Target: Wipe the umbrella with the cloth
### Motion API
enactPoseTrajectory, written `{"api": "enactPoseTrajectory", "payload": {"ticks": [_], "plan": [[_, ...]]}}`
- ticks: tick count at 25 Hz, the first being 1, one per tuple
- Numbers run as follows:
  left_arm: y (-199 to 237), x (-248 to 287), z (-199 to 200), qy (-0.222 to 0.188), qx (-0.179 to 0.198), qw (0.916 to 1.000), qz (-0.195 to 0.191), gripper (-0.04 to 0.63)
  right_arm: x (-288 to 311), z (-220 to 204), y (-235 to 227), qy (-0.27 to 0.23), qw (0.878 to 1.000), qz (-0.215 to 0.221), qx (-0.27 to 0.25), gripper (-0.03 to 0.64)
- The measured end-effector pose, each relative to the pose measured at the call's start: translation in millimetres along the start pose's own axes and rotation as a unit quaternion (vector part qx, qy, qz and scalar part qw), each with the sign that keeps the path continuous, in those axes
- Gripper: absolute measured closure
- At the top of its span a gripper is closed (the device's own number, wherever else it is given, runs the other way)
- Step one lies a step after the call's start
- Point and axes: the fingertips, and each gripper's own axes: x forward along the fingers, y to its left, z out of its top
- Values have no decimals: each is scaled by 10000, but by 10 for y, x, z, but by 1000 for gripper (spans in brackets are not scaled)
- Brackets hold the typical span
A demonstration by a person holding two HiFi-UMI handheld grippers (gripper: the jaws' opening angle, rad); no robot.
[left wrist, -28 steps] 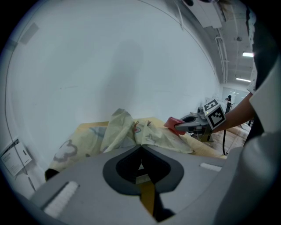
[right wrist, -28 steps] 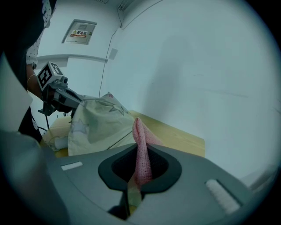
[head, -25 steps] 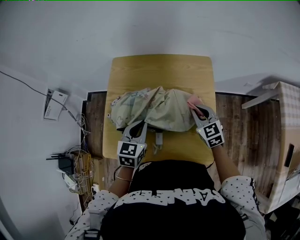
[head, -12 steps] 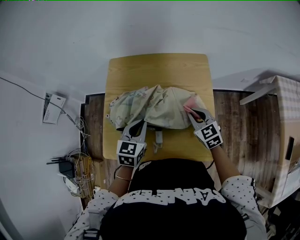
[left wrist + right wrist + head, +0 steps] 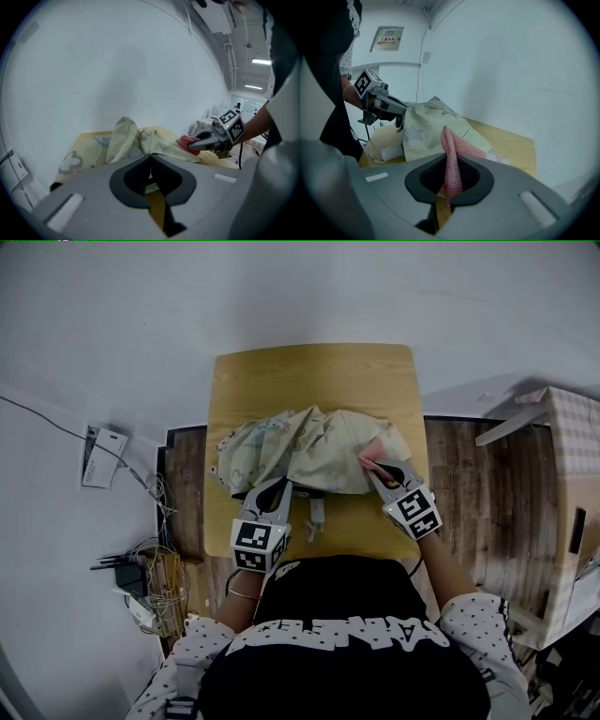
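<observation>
A crumpled, pale cream umbrella (image 5: pixel 309 451) with a faint print lies across the wooden table (image 5: pixel 309 376). My left gripper (image 5: pixel 279 487) is shut on the fabric at the umbrella's near left edge; in the left gripper view the umbrella (image 5: pixel 136 140) rises straight from the closed jaws. My right gripper (image 5: pixel 371 465) is shut on a pink cloth (image 5: pixel 379 448), which rests on the umbrella's right end. The right gripper view has the pink cloth (image 5: pixel 451 152) standing up between the jaws, with the umbrella (image 5: pixel 426 122) and the left gripper (image 5: pixel 400 114) beyond it.
A pale handle or strap (image 5: pixel 317 514) pokes out from under the umbrella at the table's near edge. A white wall stands behind the table. On the floor are a router and tangled cables (image 5: pixel 131 568) at left, and a light wooden box (image 5: pixel 572 474) at right.
The right gripper has slid left over the umbrella's right end with the pink cloth in it. The left gripper has kept its place on the fabric.
</observation>
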Motion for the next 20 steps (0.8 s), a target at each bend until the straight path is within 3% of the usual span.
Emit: {"api": "enactPoseTrajectory", "payload": {"ticks": [6, 12, 16, 20], "plan": [[-29, -19, 16, -86, 25, 9999, -103, 592, -29, 64, 107, -130, 9995, 274, 109, 583], [-56, -97, 5, -135, 48, 9994, -323, 586, -79, 245, -1, -521, 9975, 90, 468, 583], [-51, -124, -61, -103, 53, 9993, -345, 586, -88, 374, -76, -641, 9976, 45, 273, 583], [-91, -129, -43, -135, 57, 9992, -377, 586, -143, 441, -140, -772, 9961, -12, 418, 583]]}}
